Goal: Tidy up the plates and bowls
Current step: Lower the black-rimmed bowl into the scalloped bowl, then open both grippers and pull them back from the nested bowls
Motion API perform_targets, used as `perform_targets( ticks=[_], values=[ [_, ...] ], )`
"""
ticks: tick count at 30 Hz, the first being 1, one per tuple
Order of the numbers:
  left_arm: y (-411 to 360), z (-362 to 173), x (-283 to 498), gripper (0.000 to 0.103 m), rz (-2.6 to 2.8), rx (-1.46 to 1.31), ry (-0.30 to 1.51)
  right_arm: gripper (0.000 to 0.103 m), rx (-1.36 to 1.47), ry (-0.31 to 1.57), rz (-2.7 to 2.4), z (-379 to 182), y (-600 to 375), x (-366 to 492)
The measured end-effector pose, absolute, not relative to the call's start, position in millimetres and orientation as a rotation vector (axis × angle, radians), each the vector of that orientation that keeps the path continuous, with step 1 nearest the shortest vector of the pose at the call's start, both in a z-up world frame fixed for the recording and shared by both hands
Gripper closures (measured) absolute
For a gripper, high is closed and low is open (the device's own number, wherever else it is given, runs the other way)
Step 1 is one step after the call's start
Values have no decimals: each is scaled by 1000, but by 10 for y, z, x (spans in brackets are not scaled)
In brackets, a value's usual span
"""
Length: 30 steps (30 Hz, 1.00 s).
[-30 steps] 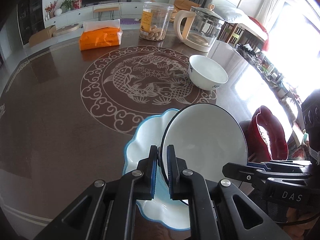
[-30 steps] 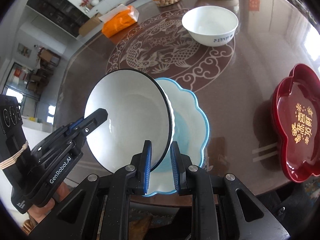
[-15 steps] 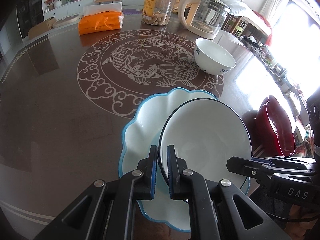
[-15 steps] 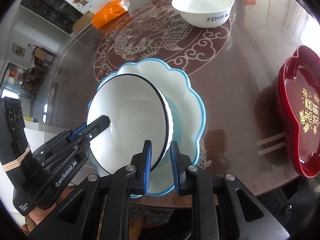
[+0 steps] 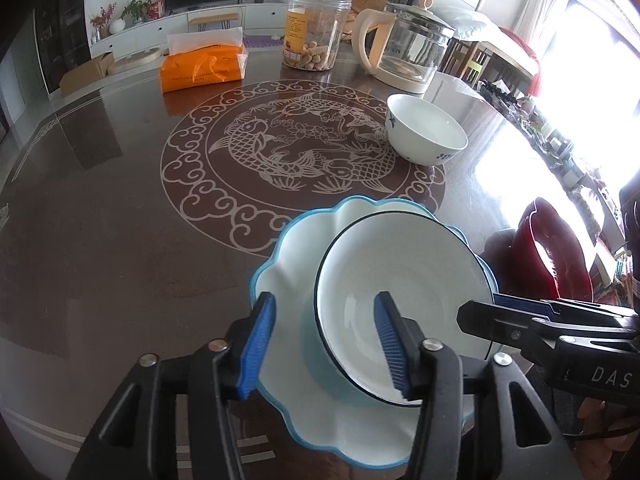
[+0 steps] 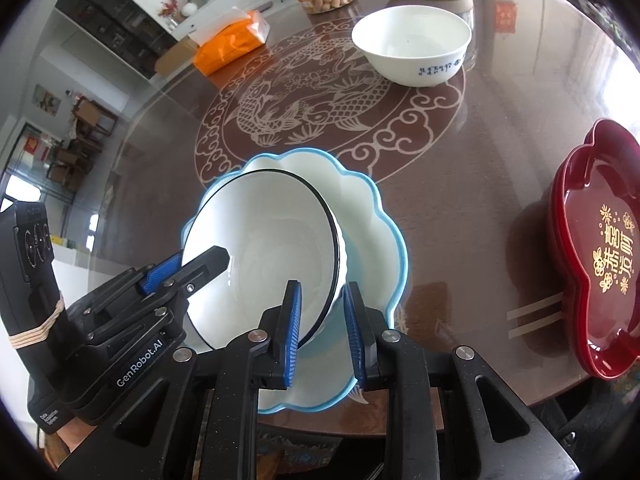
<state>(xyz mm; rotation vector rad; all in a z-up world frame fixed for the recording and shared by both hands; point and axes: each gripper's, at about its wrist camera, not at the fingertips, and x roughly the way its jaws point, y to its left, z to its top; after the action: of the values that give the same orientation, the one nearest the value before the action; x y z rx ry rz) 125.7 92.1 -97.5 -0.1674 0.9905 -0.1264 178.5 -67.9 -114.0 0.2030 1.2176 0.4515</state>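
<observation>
A white bowl with a black rim [image 5: 404,292] [image 6: 260,248] rests tilted inside a scalloped white plate with a blue edge [image 5: 296,248] [image 6: 372,216] near the table's front edge. My left gripper [image 5: 324,344] is open, its fingers straddling the bowl's near rim without clamping it. My right gripper [image 6: 322,328] is open, its blue pads either side of the bowl's rim with a gap. A second white bowl with blue writing [image 5: 424,132] [image 6: 412,44] stands farther back. A red flower-shaped tray [image 6: 600,248] [image 5: 548,252] sits at the right.
On the dark table [image 5: 100,208] with a carved fish medallion stand an orange tissue pack [image 5: 202,66], a plastic snack jar [image 5: 314,32] and a glass kettle [image 5: 408,52] at the back. The table edge is right below the plate.
The bowl came down into the scalloped plate. My left gripper opened wide and let go of its rim. My right gripper's jaws also parted from the rim.
</observation>
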Motion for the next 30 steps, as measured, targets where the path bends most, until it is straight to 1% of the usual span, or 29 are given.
perform_targets(
  ticks=[1, 2, 3, 6, 7, 8, 9, 11, 13, 15, 18, 21, 24, 30],
  values=[
    [933, -922, 1223, 33, -114, -166, 971, 56, 212, 1198, 454, -1101, -701, 1764],
    [943, -860, 1178, 30, -96, -162, 945, 47, 217, 1174, 456, -1053, -724, 1734],
    [958, -793, 1128, 27, -89, -164, 915, 45, 217, 1148, 455, -997, -752, 1696],
    [992, -568, 941, 26, -102, -188, 825, 45, 216, 1040, 436, -807, -872, 1526],
    [989, -490, 860, 23, -108, -193, 788, 44, 212, 984, 419, -731, -926, 1438],
    [976, -415, 778, 21, -109, -196, 750, 43, 198, 909, 387, -649, -982, 1328],
    [956, -355, 695, 18, -109, -196, 713, 39, 170, 819, 333, -568, -1036, 1195],
    [893, -256, 534, 15, -112, -194, 645, 30, 111, 612, 195, -461, -1167, 843],
    [803, -209, 397, 10, -117, -186, 597, 29, 75, 438, 59, -465, -1310, 492],
    [703, -193, 289, 8, -124, -174, 559, 29, 78, 356, -15, -535, -1426, 221],
    [529, -237, 232, 8, -141, -140, 562, 29, 58, 328, -58, -659, -1532, 7],
    [393, -315, 269, 8, -163, -129, 613, 29, 5, 356, -87, -759, -1590, -28],
    [295, -345, 283, 8, -178, -127, 640, 29, 29, 401, -89, -817, -1682, -11],
    [144, -340, 230, 8, -183, -63, 622, 29, 76, 420, -107, -874, -1814, 13]
  ],
)
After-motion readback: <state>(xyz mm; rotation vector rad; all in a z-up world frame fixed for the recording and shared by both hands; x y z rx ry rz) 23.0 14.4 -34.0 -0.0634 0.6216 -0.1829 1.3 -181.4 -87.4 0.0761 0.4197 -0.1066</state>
